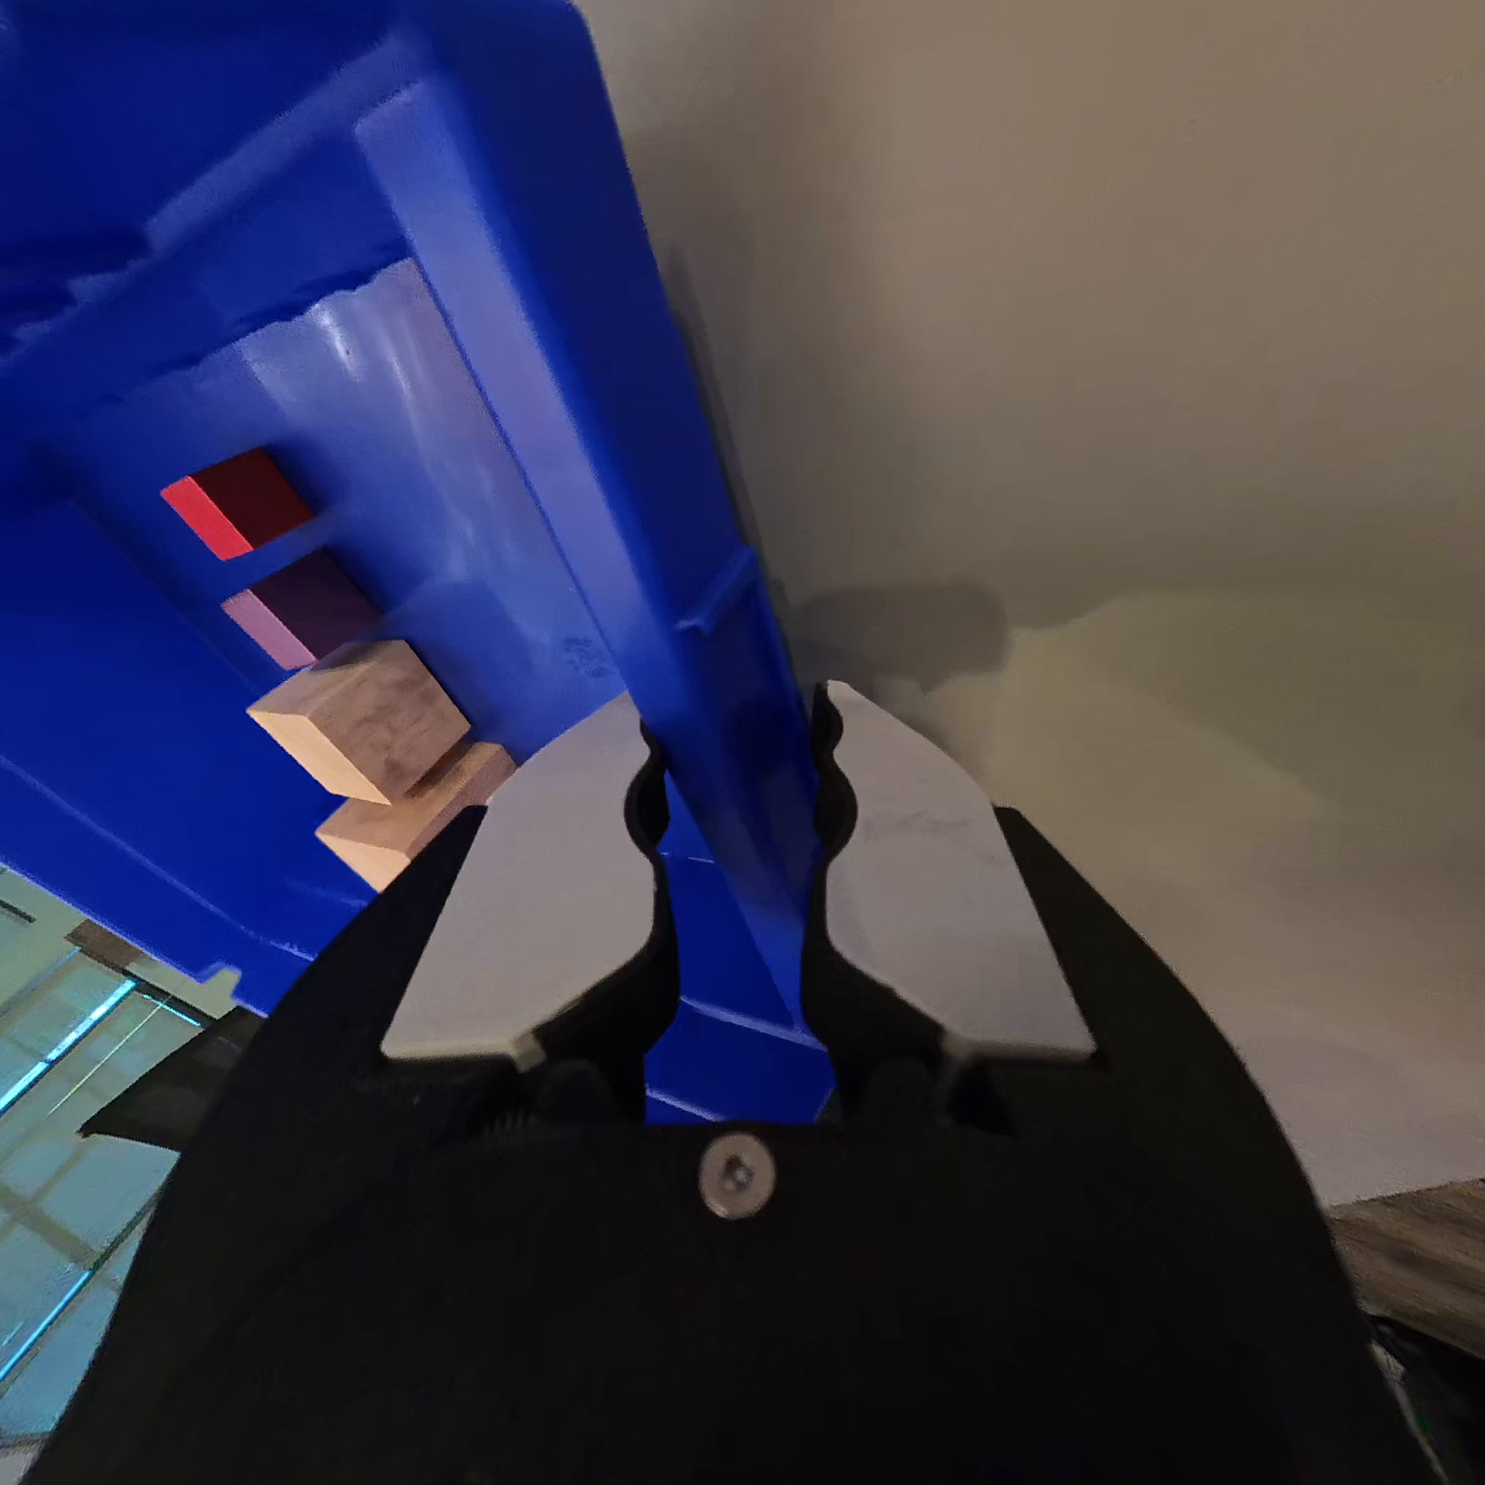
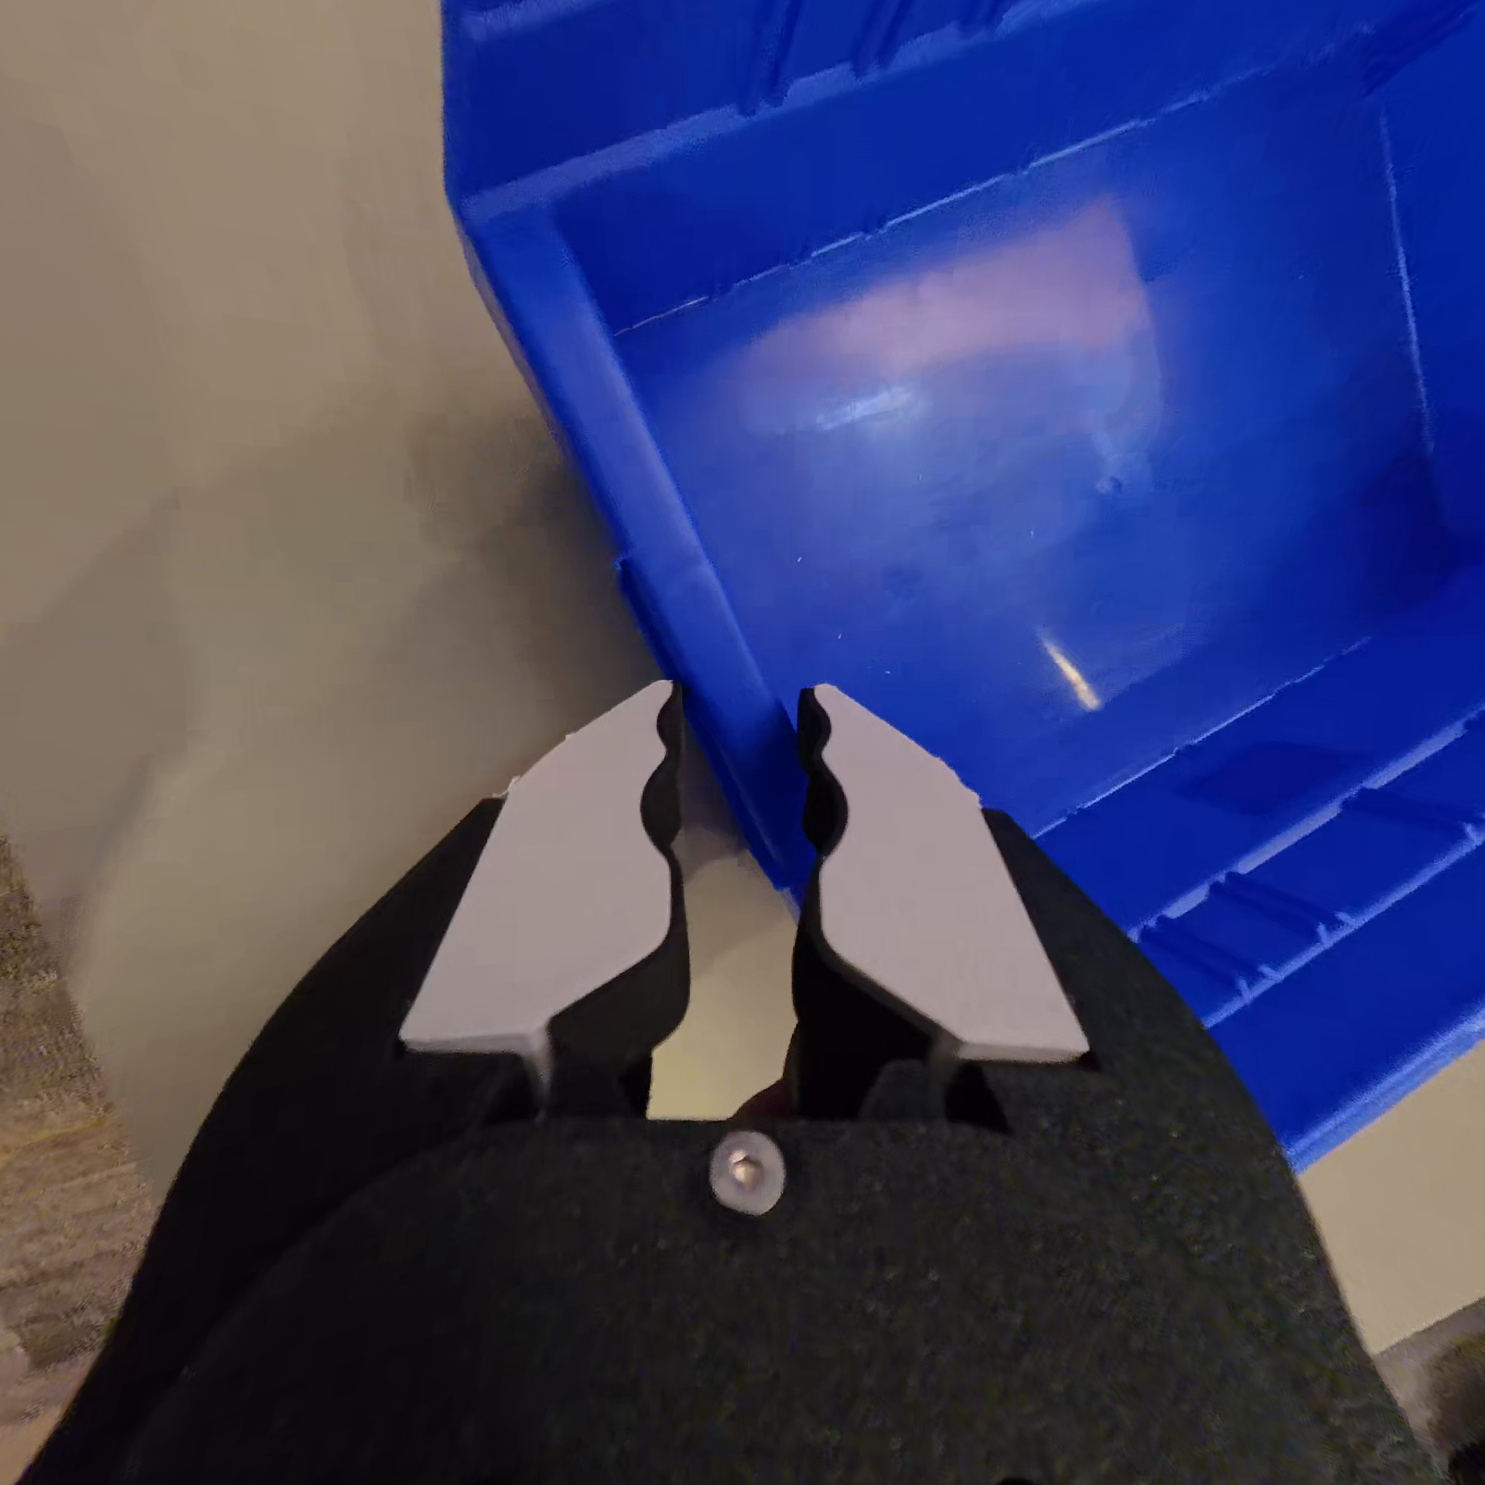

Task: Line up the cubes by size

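A blue plastic bin (image 1: 498,402) fills the left wrist view. Inside it lie a red cube (image 1: 241,502), a purple cube (image 1: 305,607) and two plain wooden cubes (image 1: 362,719) (image 1: 402,820), in a rough row. My left gripper (image 1: 735,723) straddles the bin's side wall, which fills the space between the pads, so it is shut on the wall. In the right wrist view the bin (image 2: 1004,522) shows a bare inside, with no cubes in sight. My right gripper (image 2: 739,707) straddles the bin's rim near a corner, both fingertips against it.
The bin stands on a beige surface (image 1: 1125,402), which also shows in the right wrist view (image 2: 241,402). A wood-grain strip (image 1: 1406,1270) lies at the lower right of the left view. A rough grey-brown patch (image 2: 48,1125) lies at the left edge of the right view. There is about 50 centimeters between the tips of the two grippers.
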`<state>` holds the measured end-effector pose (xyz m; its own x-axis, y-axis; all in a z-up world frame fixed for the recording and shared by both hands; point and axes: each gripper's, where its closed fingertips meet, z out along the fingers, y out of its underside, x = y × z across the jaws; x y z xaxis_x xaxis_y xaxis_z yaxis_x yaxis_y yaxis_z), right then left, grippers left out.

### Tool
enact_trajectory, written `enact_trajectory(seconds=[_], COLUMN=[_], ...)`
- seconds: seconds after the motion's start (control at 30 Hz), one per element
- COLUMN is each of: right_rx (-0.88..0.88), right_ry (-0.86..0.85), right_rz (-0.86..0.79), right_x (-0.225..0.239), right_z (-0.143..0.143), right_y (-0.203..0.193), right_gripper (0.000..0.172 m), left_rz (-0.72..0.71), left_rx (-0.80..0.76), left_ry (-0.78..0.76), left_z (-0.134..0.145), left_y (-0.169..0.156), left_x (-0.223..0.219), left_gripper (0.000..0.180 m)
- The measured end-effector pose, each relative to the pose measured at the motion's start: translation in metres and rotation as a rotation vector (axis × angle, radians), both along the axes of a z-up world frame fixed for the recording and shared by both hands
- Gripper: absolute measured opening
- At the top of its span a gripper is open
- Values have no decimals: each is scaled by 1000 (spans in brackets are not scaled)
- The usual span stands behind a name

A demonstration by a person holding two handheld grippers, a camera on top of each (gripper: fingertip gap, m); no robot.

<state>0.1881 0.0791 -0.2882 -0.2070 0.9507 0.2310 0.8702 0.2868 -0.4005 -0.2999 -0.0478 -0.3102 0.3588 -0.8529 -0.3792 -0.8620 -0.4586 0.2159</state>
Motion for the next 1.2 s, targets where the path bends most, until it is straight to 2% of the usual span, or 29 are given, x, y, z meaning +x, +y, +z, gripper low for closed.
enact_trajectory(seconds=[0.37, 0.63, 1.2], right_rx=[0, -9, -51], right_ry=[53, 73, 71], right_rz=[-192, -231, -222], right_x=[-34, -41, -6], right_z=[0, 0, 0], right_y=[53, 85, 148], right_gripper=[23, 23, 23], left_rz=[-4, 36, 56], left_rx=[-6, -15, -22], left_ry=[68, 105, 130], left_z=[1, 1, 1], left_y=[17, 33, 50], left_x=[-63, -100, -134], left_gripper=[28, 26, 26])
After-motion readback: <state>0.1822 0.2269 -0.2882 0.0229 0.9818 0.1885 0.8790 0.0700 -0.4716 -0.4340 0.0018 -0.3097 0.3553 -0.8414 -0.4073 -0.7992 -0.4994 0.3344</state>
